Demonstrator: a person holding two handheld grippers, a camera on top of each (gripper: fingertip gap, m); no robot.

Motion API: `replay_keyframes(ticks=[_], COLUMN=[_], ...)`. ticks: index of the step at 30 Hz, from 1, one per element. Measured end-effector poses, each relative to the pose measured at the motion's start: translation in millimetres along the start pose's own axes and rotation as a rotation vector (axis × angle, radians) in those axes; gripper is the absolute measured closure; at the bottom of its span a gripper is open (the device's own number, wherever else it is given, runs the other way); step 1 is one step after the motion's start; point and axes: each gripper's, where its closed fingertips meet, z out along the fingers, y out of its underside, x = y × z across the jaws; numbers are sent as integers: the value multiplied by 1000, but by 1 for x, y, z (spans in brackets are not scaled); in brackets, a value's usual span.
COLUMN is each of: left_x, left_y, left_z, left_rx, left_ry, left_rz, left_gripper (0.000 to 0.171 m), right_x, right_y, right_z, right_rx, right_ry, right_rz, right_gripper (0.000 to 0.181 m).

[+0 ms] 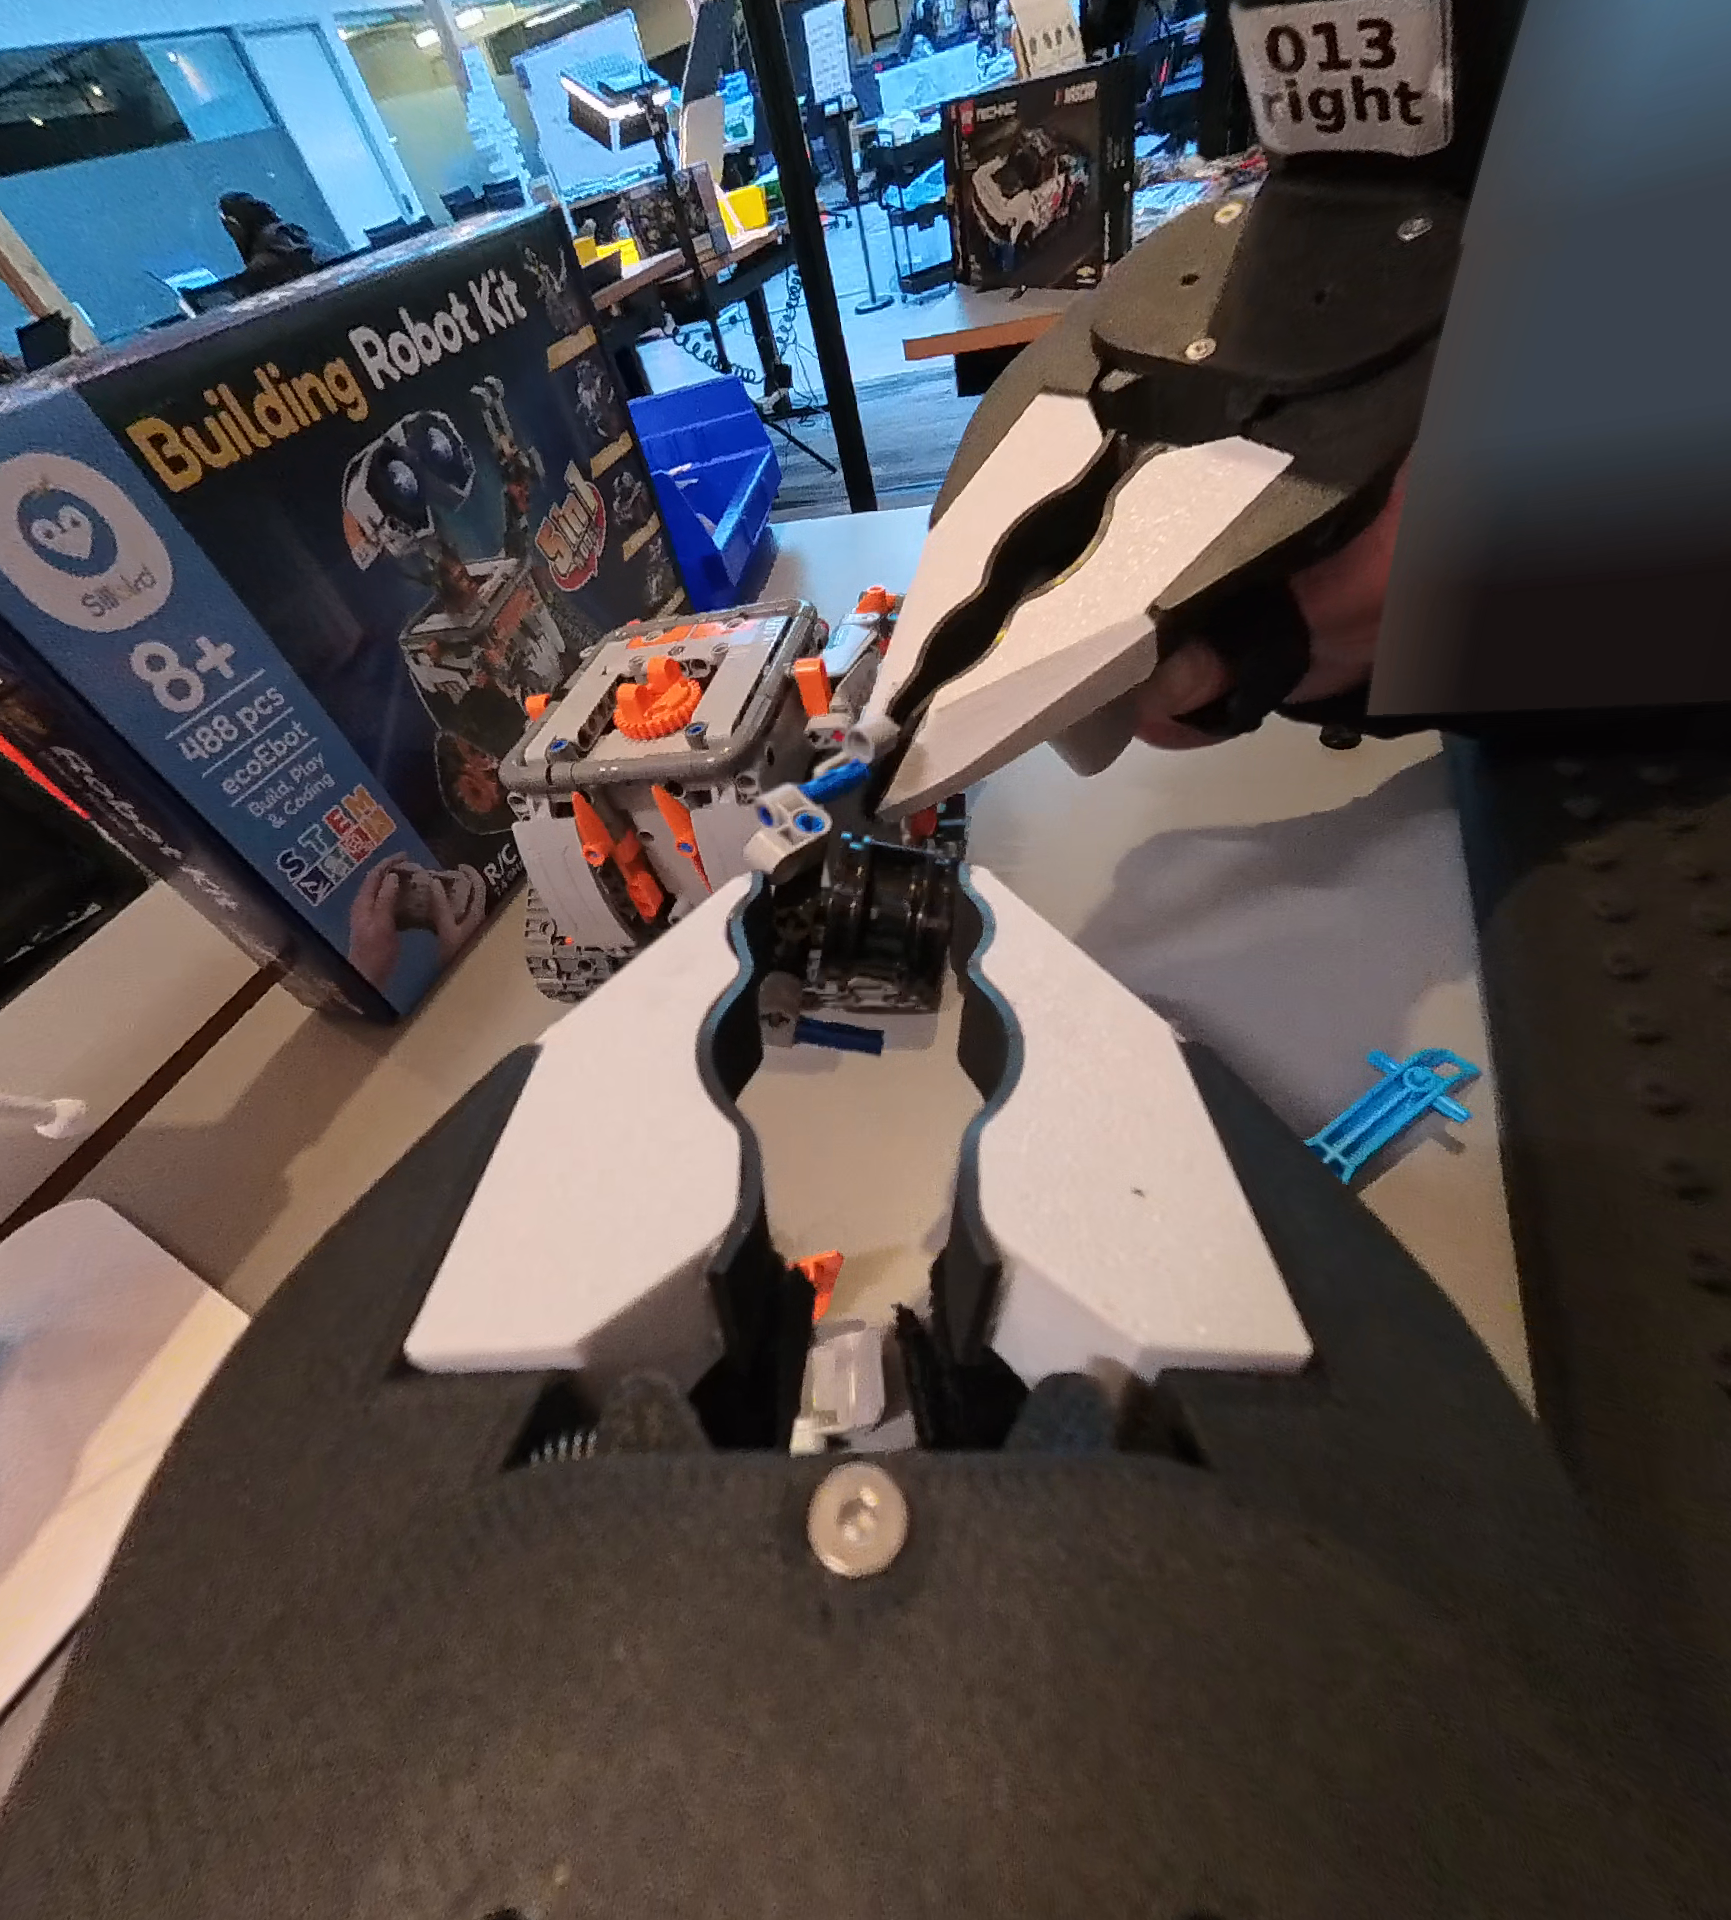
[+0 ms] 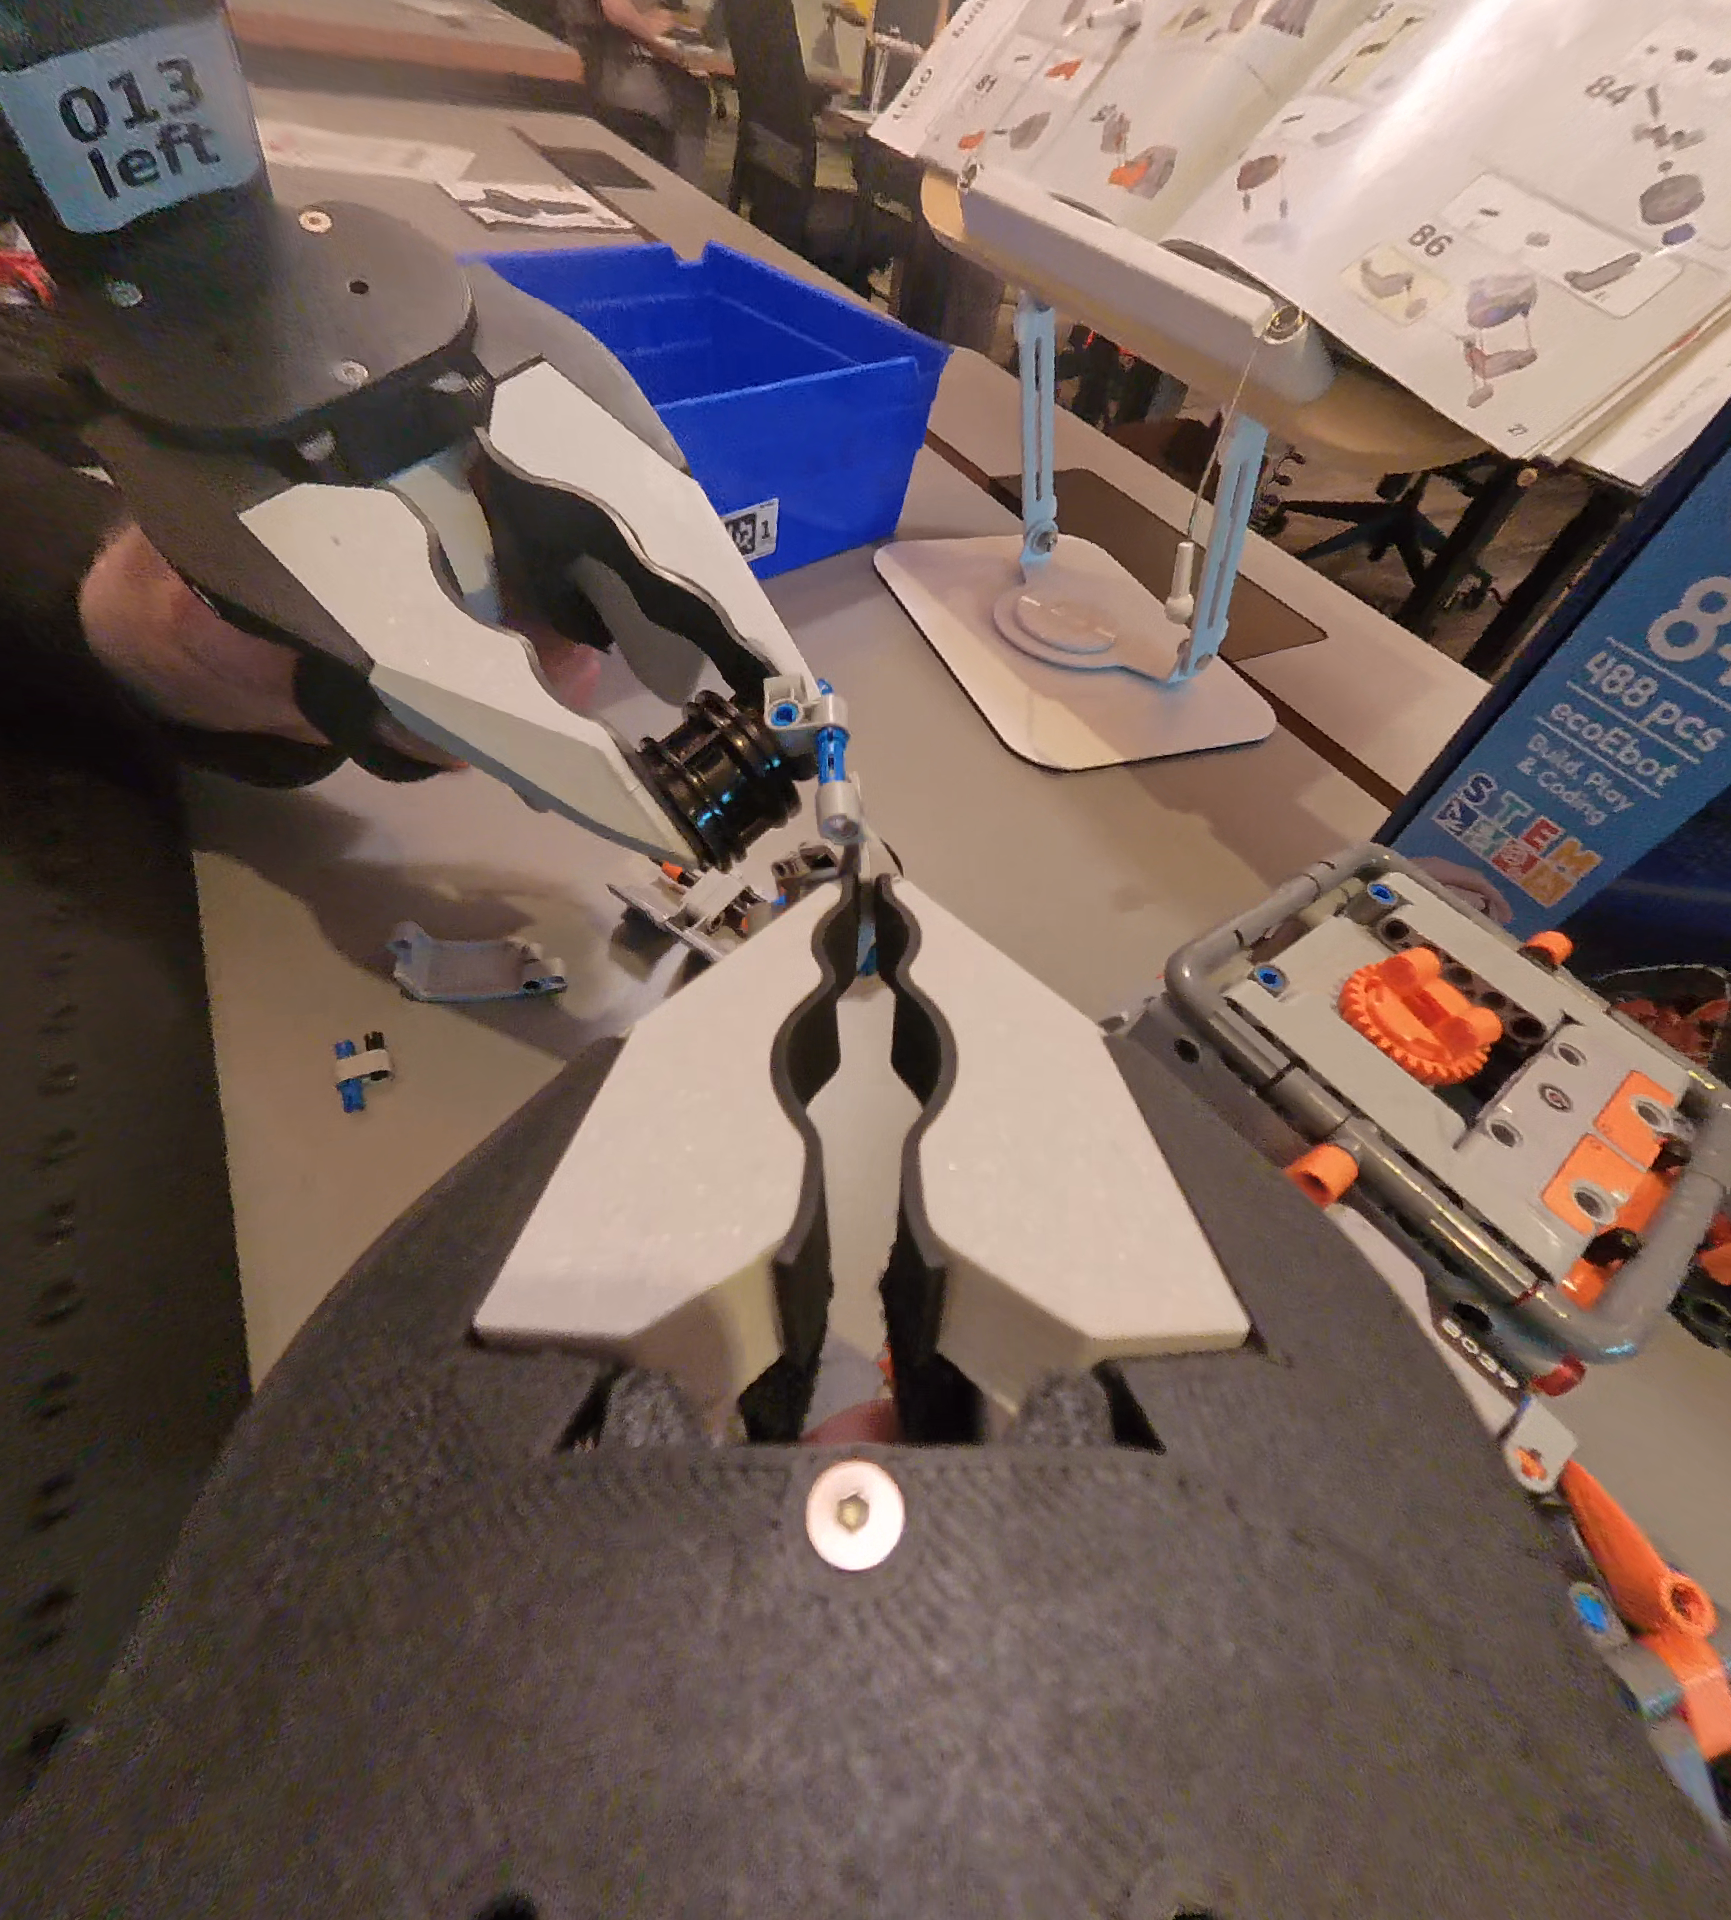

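Above the worktop (image 2: pixel 1100 831), left tongs (image 2: pixel 710 769) clamp a black wheel (image 2: pixel 726 779); right tongs (image 2: pixel 866 894) pinch its grey-blue linkage (image 2: pixel 830 758), half-built robot (image 2: pixel 1463 1091) beside

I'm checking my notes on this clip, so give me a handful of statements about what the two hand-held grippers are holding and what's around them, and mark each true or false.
1. The left hand-held gripper is shut on a black wheel hub. True.
2. The right hand-held gripper is wide open and holds nothing. False: its fingertips pinch a small grey and blue connector piece.
3. The blue bin stands on the table beyond the left hand-held gripper. True.
4. The instruction booklet lies flat on the table. False: it rests open on a raised stand.
5. The grey and orange robot model stands in front of the kit box. True.
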Motion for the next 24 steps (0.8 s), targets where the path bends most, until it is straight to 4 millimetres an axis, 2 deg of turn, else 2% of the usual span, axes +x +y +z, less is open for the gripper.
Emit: replay_keyframes(ticks=[9, 13, 17, 19, 24], left_x=[-1, 3, 17, 27, 41], left_y=[-2, 9, 50, 76, 108], left_z=[1, 2, 7, 8, 7], left_rx=[-4, -56, -233, -352, -479], left_ry=[-22, -23, 38, 84, 130], left_rz=[19, 51, -13, -52, -95], left_gripper=[140, 141, 141, 141, 142], right_x=[1, -2, -13, -19, -32], right_y=[2, 16, 56, 76, 102], right_z=[1, 6, 13, 17, 22], right_rx=[-9, -63, -229, -311, -436], right_ry=[22, -4, -100, -139, -206], right_rz=[-8, -10, -1, -16, -33], right_gripper=[181, 181, 181, 181, 181])
